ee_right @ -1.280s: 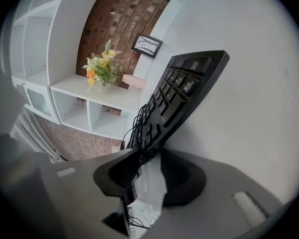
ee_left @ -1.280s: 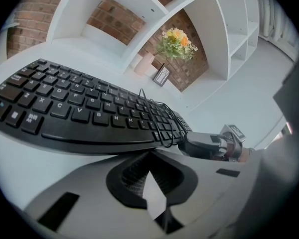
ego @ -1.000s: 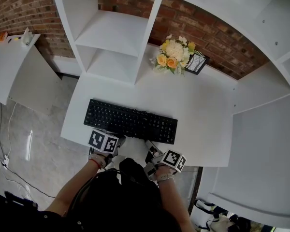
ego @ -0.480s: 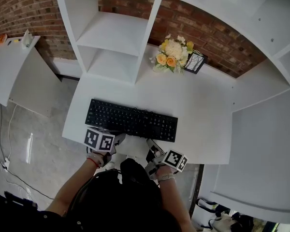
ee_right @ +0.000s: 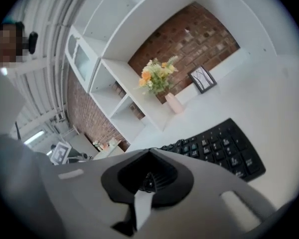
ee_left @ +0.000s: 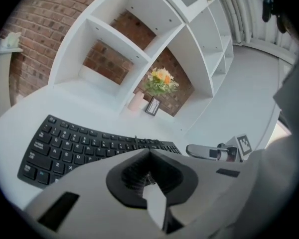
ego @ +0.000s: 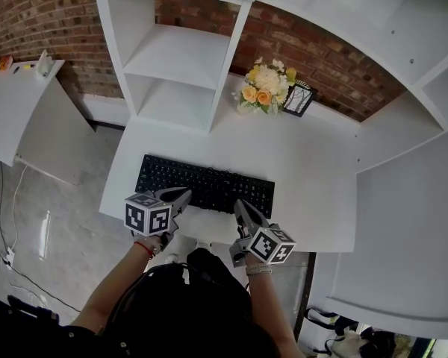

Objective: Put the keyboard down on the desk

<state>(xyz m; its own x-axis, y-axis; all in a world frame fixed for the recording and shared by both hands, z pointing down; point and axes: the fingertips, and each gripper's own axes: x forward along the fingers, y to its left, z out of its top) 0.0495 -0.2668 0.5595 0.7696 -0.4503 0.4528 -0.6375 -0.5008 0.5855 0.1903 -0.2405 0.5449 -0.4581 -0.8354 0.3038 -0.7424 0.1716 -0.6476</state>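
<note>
The black keyboard [ego: 204, 186] lies flat on the white desk [ego: 313, 170], near its front edge. My left gripper [ego: 182, 195] is shut and empty. Its tip hovers at the keyboard's near-left edge. My right gripper [ego: 238, 204] is also shut with nothing in it, its tip just in front of the keyboard's near-right part. In the left gripper view the keyboard [ee_left: 79, 143] spreads beyond the closed jaws, and the right gripper [ee_left: 215, 152] shows at the right. In the right gripper view the keyboard's end [ee_right: 222, 148] lies to the right of the closed jaws.
A vase of yellow and white flowers [ego: 266, 84] and a small picture frame [ego: 302, 97] stand at the back of the desk. A white shelf unit [ego: 181, 58] rises at the back left. A lower side table [ego: 19, 103] stands at the far left, with cables on the floor [ego: 7, 248].
Both grippers have lifted from the desk's front edge and now stand higher, their tips closer to the keyboard's near edge. The keyboard has not moved.
</note>
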